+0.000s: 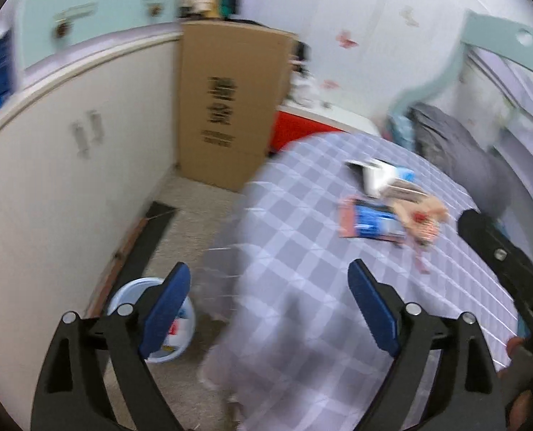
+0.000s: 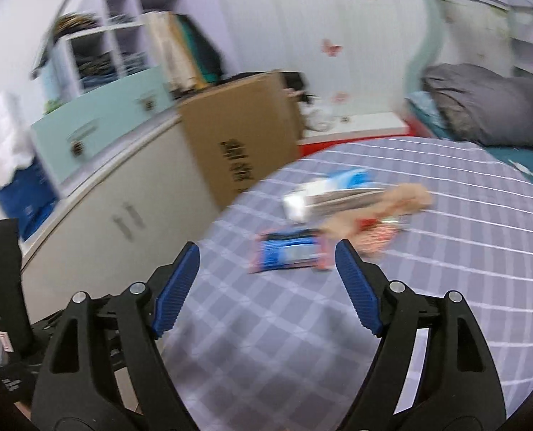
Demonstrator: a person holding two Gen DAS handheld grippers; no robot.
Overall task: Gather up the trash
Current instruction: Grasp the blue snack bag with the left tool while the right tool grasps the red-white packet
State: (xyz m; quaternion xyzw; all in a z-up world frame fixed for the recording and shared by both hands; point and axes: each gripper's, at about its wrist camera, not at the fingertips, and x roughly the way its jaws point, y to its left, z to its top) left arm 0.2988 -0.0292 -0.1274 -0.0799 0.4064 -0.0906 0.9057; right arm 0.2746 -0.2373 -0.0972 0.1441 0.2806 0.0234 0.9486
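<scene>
A small pile of trash lies on the purple checked bed cover [image 1: 302, 269]: a blue and pink wrapper [image 1: 370, 223] [image 2: 289, 253], a white and blue packet [image 1: 381, 176] [image 2: 323, 188], and crumpled beige paper with red bits [image 1: 422, 217] [image 2: 377, 212]. My left gripper [image 1: 269, 300] is open and empty above the bed's edge, short of the pile. A white bin [image 1: 158, 319] with scraps inside stands on the floor behind its left finger. My right gripper [image 2: 266, 280] is open and empty, close in front of the blue wrapper. Both views are motion-blurred.
A tall cardboard box [image 1: 227, 107] [image 2: 244, 136] stands against a cream cabinet [image 1: 69, 165] [image 2: 122, 215] left of the bed. A grey pillow [image 1: 456, 147] [image 2: 489, 107] lies at the bed's head. The other gripper's black body [image 1: 506, 262] shows at right.
</scene>
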